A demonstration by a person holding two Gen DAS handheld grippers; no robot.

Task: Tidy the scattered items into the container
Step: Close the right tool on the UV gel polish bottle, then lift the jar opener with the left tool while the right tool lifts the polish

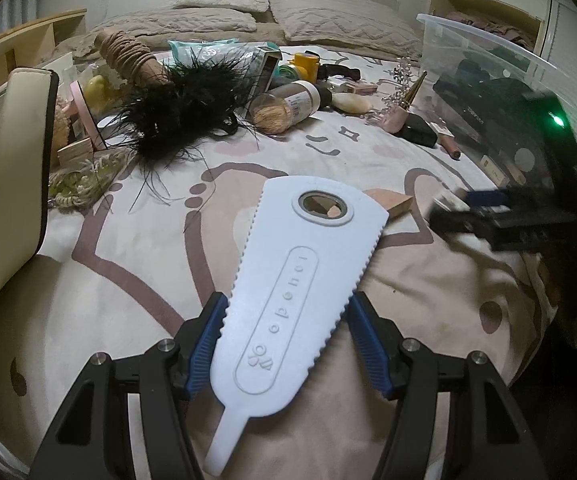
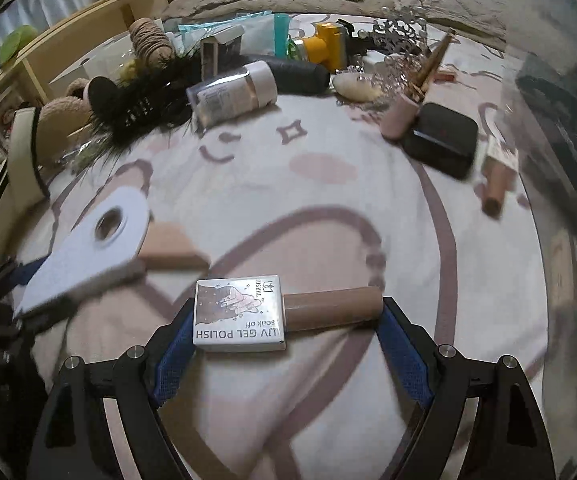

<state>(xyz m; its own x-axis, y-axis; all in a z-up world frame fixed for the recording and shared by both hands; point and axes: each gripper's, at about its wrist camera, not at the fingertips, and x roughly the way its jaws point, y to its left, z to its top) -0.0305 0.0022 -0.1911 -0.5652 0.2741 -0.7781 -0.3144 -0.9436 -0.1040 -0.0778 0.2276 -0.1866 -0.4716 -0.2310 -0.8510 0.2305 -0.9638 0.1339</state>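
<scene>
Two handheld grippers work above a patterned bed. The left gripper [image 1: 286, 334] has its jaws closed on a white serrated opener [image 1: 288, 304], gripped across its width, long axis pointing straight ahead. The right gripper [image 2: 284, 330] has its jaws clamped end to end on a gel polish box [image 2: 237, 316] and its brown tube, lying crosswise between them. The clear container [image 1: 488, 92] stands at the bed's right side; judging by that, the right hand is nearer.
</scene>
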